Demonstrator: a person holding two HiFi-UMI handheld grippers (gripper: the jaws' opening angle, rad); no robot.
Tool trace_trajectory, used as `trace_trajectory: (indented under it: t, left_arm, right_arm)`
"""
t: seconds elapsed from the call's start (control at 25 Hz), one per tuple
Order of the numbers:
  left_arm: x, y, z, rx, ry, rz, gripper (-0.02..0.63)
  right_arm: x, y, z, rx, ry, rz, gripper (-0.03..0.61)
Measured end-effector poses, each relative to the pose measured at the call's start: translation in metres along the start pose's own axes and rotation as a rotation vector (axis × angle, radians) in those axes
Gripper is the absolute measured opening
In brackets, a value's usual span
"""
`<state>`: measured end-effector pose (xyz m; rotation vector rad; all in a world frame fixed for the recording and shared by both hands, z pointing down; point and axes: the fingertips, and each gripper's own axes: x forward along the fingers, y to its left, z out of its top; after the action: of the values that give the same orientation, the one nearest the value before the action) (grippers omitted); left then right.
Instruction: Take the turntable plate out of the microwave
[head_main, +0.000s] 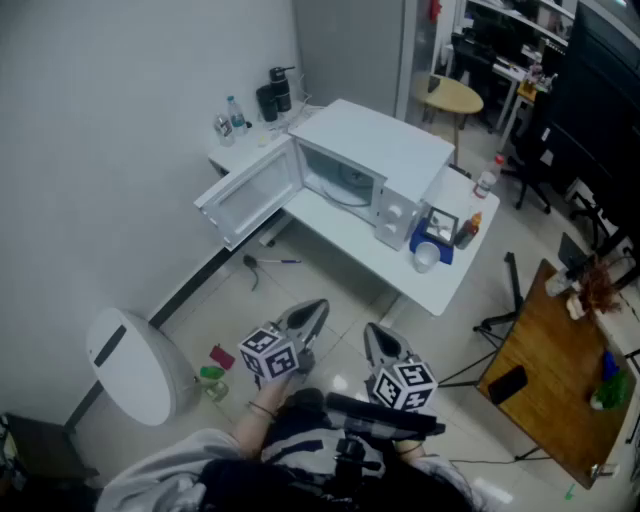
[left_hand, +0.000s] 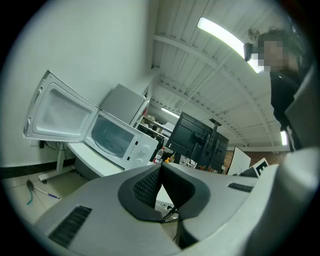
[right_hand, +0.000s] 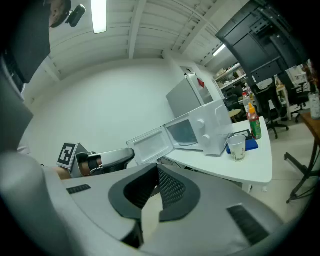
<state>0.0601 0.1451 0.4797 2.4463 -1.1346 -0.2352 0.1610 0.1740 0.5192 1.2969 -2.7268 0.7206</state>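
A white microwave (head_main: 375, 160) stands on a white table (head_main: 440, 290), its door (head_main: 250, 195) swung wide open to the left. Inside the cavity lies the glass turntable plate (head_main: 345, 188). Both grippers hang low over the floor, well short of the table. My left gripper (head_main: 317, 306) is shut and holds nothing; in its own view the left gripper (left_hand: 161, 172) points level toward the microwave (left_hand: 117, 137). My right gripper (head_main: 372, 333) is also shut and holds nothing. The right gripper (right_hand: 156, 175) faces the microwave (right_hand: 200, 131) from a distance.
A blue tray (head_main: 432, 247) with a paper cup and bottles sits on the table right of the microwave. More bottles (head_main: 232, 118) stand at the table's far left corner. A white rounded bin (head_main: 135, 365) stands on the floor at left, and a wooden desk (head_main: 560, 370) at right.
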Motion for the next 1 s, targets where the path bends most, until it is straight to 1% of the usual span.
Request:
trace_trajectory:
  t: [0.24,0.4,0.56,0.72,0.88,1.0]
  left_arm:
    - [0.021,0.022,0.005,-0.019,0.009,0.026,0.0]
    - [0.038,0.05,0.012,-0.016,0.026,0.035,0.0]
    - [0.056,0.096,0.024,-0.051,0.026,0.041,0.0]
    - [0.081,0.146,0.051,-0.014,0.032,0.06,0.0]
    - [0.108,0.191,0.065,-0.028,0.053,0.034,0.0]
    - [0.131,0.221,0.067,-0.002,0.113,-0.003,0.0]
  right_arm:
    - [0.017,-0.013,0.011,0.006,0.009,0.016,0.0]
    - [0.043,-0.022,0.02,0.009,0.018,0.024,0.0]
    - [0.084,-0.033,0.027,0.008,0.028,0.011,0.0]
    - [0.134,-0.042,0.046,0.017,0.026,-0.018,0.0]
    - [0.183,-0.048,0.069,0.033,0.009,-0.041,0.0]
    - [0.215,-0.054,0.077,0.041,0.008,-0.069,0.0]
